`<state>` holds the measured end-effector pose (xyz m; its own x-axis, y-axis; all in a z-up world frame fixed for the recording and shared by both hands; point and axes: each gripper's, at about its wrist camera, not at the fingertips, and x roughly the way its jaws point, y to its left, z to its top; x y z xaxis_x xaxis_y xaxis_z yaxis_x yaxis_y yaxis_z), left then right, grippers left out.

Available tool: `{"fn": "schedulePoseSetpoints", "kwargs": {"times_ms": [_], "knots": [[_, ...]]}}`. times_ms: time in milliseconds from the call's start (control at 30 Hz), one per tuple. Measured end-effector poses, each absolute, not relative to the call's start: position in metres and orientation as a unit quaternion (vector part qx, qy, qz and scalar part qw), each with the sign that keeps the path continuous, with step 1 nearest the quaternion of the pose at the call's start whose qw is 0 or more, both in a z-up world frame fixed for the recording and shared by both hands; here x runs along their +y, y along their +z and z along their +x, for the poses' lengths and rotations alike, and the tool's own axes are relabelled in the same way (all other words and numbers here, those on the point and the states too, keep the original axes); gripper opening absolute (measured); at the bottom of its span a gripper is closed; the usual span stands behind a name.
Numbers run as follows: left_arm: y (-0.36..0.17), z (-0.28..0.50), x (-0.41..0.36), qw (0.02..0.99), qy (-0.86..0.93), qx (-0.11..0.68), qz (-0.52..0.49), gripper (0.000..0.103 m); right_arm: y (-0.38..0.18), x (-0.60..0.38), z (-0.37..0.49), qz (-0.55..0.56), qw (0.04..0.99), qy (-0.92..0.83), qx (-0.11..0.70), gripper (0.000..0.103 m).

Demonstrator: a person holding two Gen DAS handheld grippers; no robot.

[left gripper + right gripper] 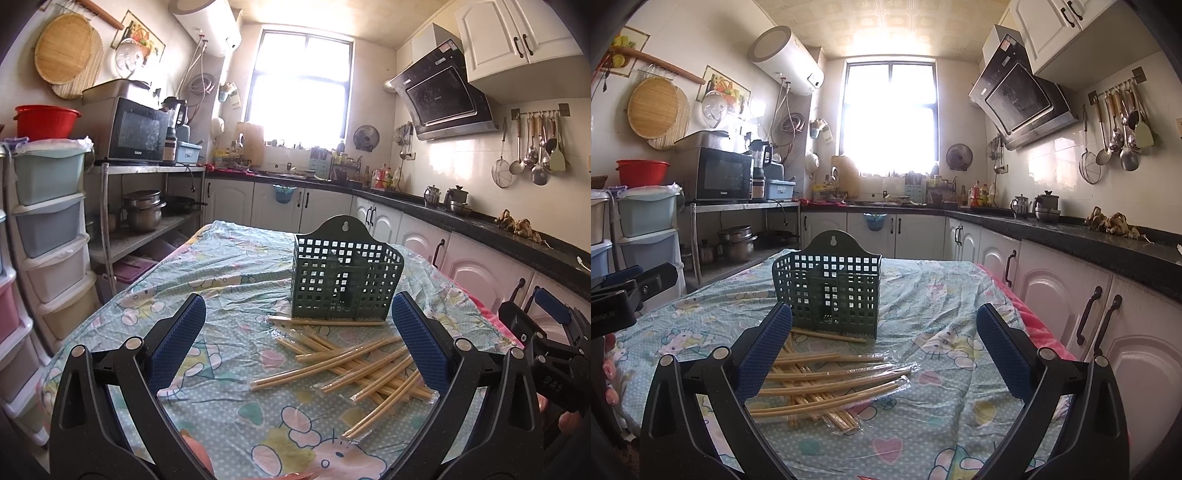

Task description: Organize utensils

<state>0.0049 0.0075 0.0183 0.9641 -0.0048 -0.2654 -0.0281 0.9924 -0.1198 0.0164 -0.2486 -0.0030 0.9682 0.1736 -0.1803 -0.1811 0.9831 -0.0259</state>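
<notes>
A dark green perforated utensil holder stands upright on the table, with nothing visible inside. A loose pile of pale wooden chopsticks in clear wrappers lies just in front of it. My left gripper hovers above the table, open and holding nothing, with the pile between its blue pads and toward the right one. My right gripper is also open with nothing in it, the pile lying near its left pad. Each gripper shows at the edge of the other's view.
The table wears a crinkled cartoon-print cloth under clear plastic. White cabinets with a black counter run along the right. A shelf with a microwave and stacked plastic drawers stand to the left.
</notes>
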Motion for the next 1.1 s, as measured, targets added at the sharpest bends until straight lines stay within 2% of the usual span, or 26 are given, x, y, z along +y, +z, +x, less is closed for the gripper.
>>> {"fn": "schedulePoseSetpoints", "kwargs": {"times_ms": [667,1100], "knots": [[-0.009,0.053,0.071,0.963,0.013,0.235,-0.132,0.093,-0.006,-0.244,0.09,-0.046,0.961,0.151,0.227,0.097],[-0.035,0.096,0.054,0.933,-0.086,0.312,-0.156,0.091,-0.02,-0.268,0.157,-0.032,0.942,0.128,0.309,0.097]]}}
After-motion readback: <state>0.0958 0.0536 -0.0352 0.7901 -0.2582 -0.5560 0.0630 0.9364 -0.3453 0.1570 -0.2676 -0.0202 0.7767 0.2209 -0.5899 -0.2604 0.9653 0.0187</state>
